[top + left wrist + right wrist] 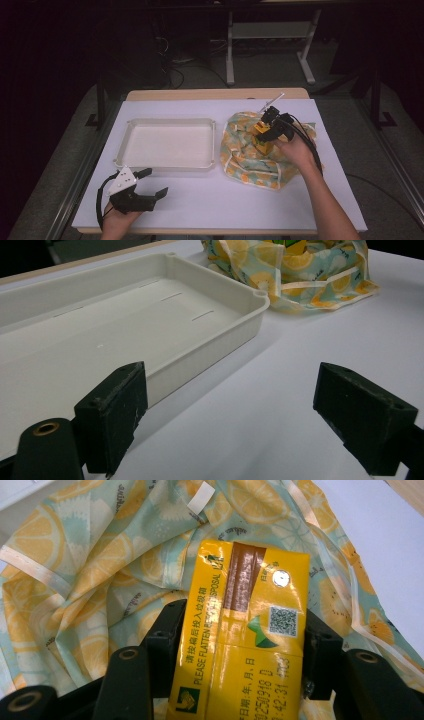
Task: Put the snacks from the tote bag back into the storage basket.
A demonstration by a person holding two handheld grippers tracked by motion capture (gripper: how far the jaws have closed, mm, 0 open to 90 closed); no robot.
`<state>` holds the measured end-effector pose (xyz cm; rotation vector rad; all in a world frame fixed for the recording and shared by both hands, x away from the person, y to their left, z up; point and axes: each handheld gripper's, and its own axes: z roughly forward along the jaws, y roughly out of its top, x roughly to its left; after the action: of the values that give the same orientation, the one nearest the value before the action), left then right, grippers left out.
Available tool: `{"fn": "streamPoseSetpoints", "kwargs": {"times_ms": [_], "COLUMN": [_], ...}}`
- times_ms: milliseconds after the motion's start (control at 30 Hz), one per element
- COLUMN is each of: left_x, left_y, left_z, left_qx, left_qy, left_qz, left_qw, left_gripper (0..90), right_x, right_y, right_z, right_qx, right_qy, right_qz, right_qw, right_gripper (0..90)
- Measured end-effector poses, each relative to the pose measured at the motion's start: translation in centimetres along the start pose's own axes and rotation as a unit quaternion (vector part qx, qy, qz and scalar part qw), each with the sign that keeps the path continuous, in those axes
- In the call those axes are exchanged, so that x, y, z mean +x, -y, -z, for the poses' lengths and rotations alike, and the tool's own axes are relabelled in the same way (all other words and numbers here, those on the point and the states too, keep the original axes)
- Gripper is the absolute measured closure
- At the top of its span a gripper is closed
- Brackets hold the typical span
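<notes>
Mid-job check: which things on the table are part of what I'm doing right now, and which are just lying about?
In the job:
- right gripper, shut on the yellow drink carton
- lemon-print cloth bag under it

Lying about:
- white tray, empty
- left gripper, open, on the table

A shallow tray (170,145) sits at the middle of the table (220,200). Just to its right lies a crumpled cloth bag (250,160), with a drink carton (261,137) on top of it.

The yellow carton's (240,630) lower end is cut off by the bottom edge; its small print is blurred; the patterned cloth (100,555) is partly hidden beneath it.
</notes>
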<state>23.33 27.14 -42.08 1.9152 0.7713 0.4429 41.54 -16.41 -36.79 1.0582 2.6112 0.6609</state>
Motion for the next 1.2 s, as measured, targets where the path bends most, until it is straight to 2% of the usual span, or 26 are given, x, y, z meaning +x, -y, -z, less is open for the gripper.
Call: {"fn": "streamPoseSetpoints", "kwargs": {"times_ms": [300, 600, 667, 833, 1200], "left_x": [0.1, 0.1, 0.1, 0.2, 0.1], "left_y": [0.0, 0.0, 0.0, 0.0, 0.0], "left_z": [0.0, 0.1, 0.2, 0.2, 0.1], "left_qx": [-0.003, -0.003, -0.003, -0.004, -0.004], "left_qy": [0.0, 0.001, 0.0, 0.0, 0.0], "left_qz": [0.003, 0.003, 0.005, 0.004, 0.004], "left_qw": [1.0, 1.0, 1.0, 1.0, 1.0], "left_gripper": [14.1, 14.2, 14.2, 14.3, 14.3], "right_x": [-0.1, -0.4, -0.6, -1.1, -1.6], "right_y": [-0.1, -0.3, -0.3, -0.1, 0.2], "right_z": [0.1, 0.2, 0.4, 1.0, 3.0], "right_qx": [0.004, 0.01, 0.01, -0.002, -0.019], "right_qy": [0.003, -0.009, -0.013, -0.019, -0.032], "right_qz": [0.001, 0.005, -0.002, -0.01, -0.005], "right_qw": [1.0, 0.9999, 0.9999, 0.9998, 0.9993], "right_gripper": [48.0, 49.0, 49.0, 49.2, 49.2]}}
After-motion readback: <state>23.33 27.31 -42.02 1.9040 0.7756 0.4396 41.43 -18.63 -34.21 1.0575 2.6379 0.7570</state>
